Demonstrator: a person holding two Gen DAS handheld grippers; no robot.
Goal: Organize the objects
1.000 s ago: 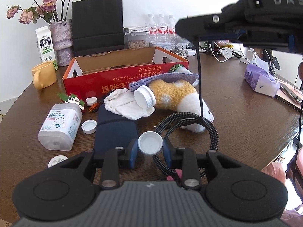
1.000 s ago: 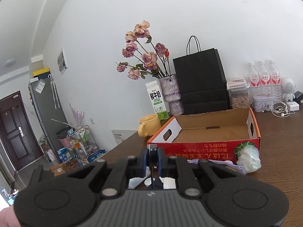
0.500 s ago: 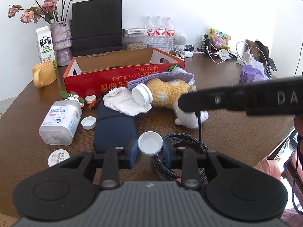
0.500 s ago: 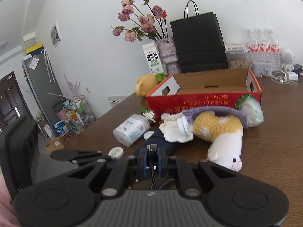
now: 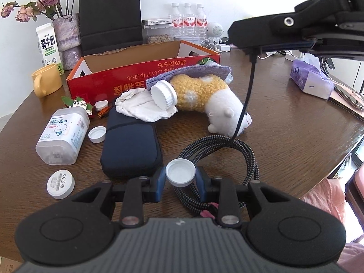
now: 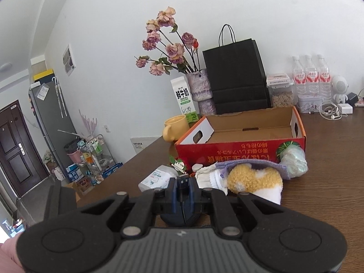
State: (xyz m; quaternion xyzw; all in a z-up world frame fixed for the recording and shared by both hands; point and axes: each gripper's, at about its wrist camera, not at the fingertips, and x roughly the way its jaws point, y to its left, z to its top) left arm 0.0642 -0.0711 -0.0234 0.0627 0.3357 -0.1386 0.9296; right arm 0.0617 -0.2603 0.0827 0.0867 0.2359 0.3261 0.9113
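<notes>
The cable plug (image 6: 183, 183) is lifted higher by the closed right gripper (image 6: 183, 195); a light, rigid cap (image 5: 180, 172) is pinched at its rim by the left gripper (image 5: 180, 177).

ahead of my left claw (image 5: 180, 177) the dark pouch (image 5: 130, 145) and the coiled cable (image 5: 218, 157) crowd the near table (image 5: 295, 141). the plush toy (image 5: 204, 97) and white cloth (image 5: 141, 107) block the way to the red box (image 5: 145, 75). bare wood lies open to the right. the box's inside is open from above.
</notes>
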